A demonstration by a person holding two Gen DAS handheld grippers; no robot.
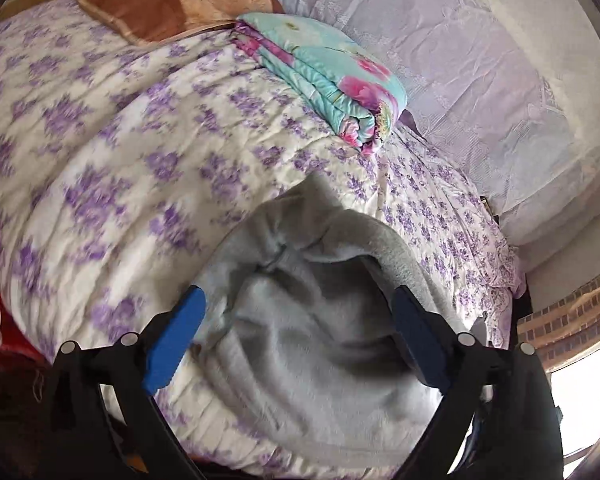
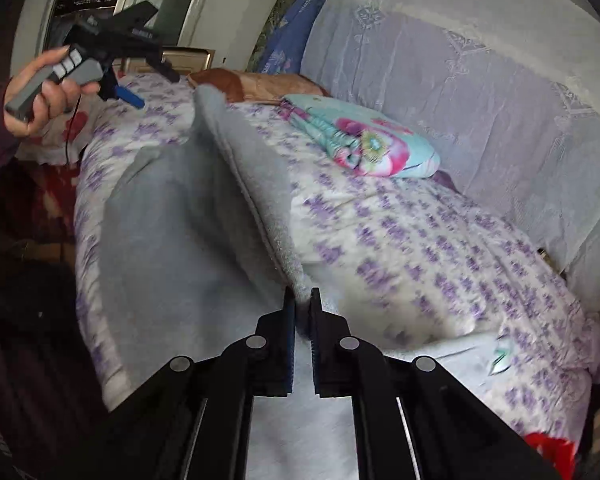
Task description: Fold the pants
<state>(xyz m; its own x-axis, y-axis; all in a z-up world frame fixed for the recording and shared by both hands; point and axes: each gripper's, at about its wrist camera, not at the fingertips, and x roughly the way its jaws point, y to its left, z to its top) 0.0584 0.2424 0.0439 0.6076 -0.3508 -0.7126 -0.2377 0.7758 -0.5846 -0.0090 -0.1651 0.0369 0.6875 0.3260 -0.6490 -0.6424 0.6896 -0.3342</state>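
Note:
The grey fleece pants [image 1: 320, 320] lie bunched on a bed with a purple-flowered quilt [image 1: 120, 140]. My left gripper [image 1: 300, 300] is open above the pants, its blue pads [image 1: 176, 336] spread on either side of the cloth and holding nothing. In the right wrist view the pants [image 2: 188, 220] stretch across the quilt [image 2: 420, 260] with one edge lifted in a ridge. My right gripper [image 2: 302, 300] is shut on that grey edge and holds it up. The left gripper [image 2: 128, 96] shows far left in a hand, raised above the bed.
A folded turquoise and pink floral blanket [image 1: 324, 76] lies on the quilt near the back. A brown pillow [image 1: 160, 4] sits at the head. A white lace-covered backrest [image 2: 480, 100] runs along the far side. Red patterned cloth [image 2: 548, 452] hangs at the bed's near edge.

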